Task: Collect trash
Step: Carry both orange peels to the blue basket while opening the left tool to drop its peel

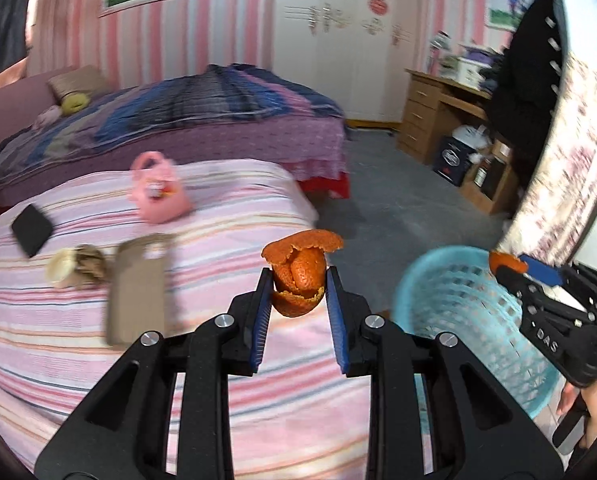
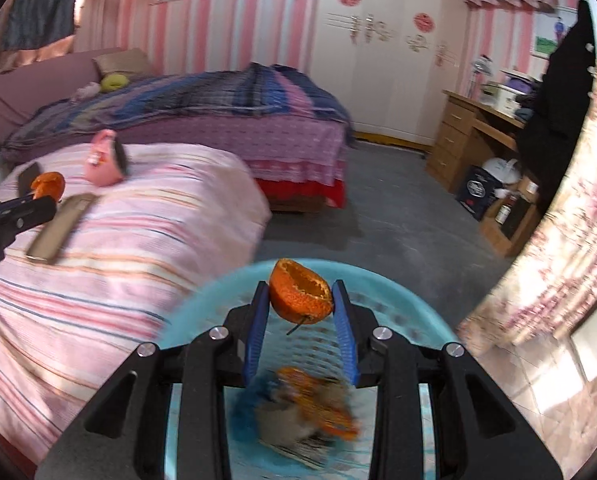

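My left gripper [image 1: 297, 280] is shut on a curled orange peel [image 1: 300, 268] and holds it above the striped pink bed cover [image 1: 218, 380]. My right gripper [image 2: 300, 300] is shut on a cup-shaped orange peel [image 2: 300, 298] and holds it over the light blue trash basket [image 2: 202, 308]. The basket holds more peel and wrappers [image 2: 298, 412]. In the left wrist view the basket [image 1: 470, 320] stands right of the bed, with the right gripper [image 1: 510, 266] over its far rim. Crumpled brown and cream trash [image 1: 76, 268] lies on the bed at the left.
On the bed lie a pink toy handbag [image 1: 158, 190], a black wallet-like item [image 1: 32, 228] and a brown phone case [image 1: 138, 292]. A second bed [image 1: 178, 120], a wardrobe [image 1: 338, 40], a wooden desk [image 1: 438, 116] and a floral curtain [image 1: 558, 168] stand around grey floor.
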Action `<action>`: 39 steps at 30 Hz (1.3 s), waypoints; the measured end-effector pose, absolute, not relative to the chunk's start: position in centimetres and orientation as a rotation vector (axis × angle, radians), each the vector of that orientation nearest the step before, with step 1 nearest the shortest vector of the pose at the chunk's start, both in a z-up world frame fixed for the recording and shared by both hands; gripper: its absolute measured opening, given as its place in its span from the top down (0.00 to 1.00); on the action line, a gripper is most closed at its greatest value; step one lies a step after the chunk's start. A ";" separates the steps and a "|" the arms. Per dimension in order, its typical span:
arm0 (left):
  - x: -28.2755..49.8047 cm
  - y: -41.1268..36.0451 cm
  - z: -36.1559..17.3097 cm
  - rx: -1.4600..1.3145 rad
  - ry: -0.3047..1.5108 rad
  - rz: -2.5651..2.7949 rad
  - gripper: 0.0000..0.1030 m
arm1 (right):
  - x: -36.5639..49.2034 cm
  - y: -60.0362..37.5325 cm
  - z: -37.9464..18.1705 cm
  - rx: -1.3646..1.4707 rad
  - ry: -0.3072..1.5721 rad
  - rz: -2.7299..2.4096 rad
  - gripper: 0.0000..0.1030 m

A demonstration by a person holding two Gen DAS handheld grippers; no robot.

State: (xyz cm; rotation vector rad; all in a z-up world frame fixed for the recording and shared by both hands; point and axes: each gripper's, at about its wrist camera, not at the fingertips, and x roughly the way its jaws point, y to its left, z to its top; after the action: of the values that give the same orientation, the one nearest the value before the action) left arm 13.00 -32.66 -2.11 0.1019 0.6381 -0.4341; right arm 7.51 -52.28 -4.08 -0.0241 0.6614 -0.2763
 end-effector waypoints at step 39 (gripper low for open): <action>12.4 -36.3 -3.0 0.096 0.584 -0.427 0.07 | 4.9 -58.8 -5.4 0.094 0.635 -0.338 0.50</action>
State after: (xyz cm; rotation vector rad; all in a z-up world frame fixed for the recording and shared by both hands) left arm 12.41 -36.29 -2.98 0.0965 0.5838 -0.4271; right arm 4.86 -58.81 -5.38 0.0938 0.6353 -0.3378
